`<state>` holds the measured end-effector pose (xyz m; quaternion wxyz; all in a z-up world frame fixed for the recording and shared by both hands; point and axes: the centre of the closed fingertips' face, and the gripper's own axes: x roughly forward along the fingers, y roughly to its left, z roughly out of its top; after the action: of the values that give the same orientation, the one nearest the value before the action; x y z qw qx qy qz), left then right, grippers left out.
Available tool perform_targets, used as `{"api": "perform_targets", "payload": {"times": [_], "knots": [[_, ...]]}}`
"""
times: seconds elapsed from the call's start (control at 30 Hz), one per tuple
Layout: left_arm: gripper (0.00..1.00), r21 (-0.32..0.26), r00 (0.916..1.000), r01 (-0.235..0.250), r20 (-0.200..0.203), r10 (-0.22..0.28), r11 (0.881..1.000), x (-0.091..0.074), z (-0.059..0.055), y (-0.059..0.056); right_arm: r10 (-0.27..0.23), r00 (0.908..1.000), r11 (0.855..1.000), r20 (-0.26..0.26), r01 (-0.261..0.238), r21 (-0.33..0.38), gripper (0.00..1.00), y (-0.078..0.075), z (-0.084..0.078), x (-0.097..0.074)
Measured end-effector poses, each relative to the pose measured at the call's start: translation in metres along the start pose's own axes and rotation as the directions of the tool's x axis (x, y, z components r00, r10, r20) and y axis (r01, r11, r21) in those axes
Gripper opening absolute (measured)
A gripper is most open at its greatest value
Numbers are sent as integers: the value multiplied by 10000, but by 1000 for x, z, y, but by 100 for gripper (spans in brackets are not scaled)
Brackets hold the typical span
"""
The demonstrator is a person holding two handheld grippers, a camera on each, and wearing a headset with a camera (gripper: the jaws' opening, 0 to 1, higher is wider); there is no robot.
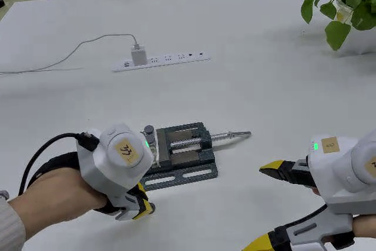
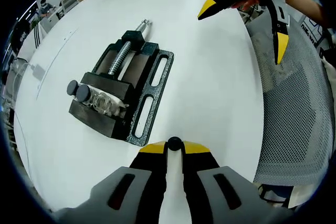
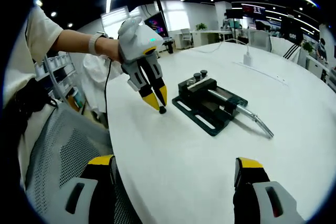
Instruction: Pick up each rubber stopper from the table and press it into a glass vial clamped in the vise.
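A dark grey vise (image 1: 182, 151) sits on the white table, clamping two glass vials (image 2: 102, 100) whose ends carry dark stoppers (image 2: 77, 88). My left gripper (image 2: 174, 148) hovers near the table's front edge, short of the vise, shut on a small black rubber stopper (image 2: 174, 142). In the right gripper view that stopper (image 3: 162, 110) shows at the yellow tips of the left gripper (image 3: 155, 98), just left of the vise (image 3: 207, 100). My right gripper (image 3: 173, 163) is open and empty, its jaws wide apart. In the head view the right gripper (image 1: 264, 207) is well to the right of the vise.
A white power strip (image 1: 158, 61) with a charger and cable lies behind the vise. A potted plant (image 1: 346, 4) stands at the far right corner. The vise's screw handle (image 1: 232, 136) sticks out to the right. A grey mesh chair (image 2: 294, 119) is at the table's near edge.
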<state>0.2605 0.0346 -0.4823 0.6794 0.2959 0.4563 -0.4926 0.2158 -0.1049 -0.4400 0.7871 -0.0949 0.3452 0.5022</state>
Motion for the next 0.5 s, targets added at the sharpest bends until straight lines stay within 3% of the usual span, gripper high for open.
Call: {"api": "perform_targets", "payload": {"times": [0.5], "knots": [[6, 86, 9988, 86, -493, -82, 9999, 5, 0, -1, 32, 10000, 9999, 69, -33, 136, 91, 2, -2, 0]]}}
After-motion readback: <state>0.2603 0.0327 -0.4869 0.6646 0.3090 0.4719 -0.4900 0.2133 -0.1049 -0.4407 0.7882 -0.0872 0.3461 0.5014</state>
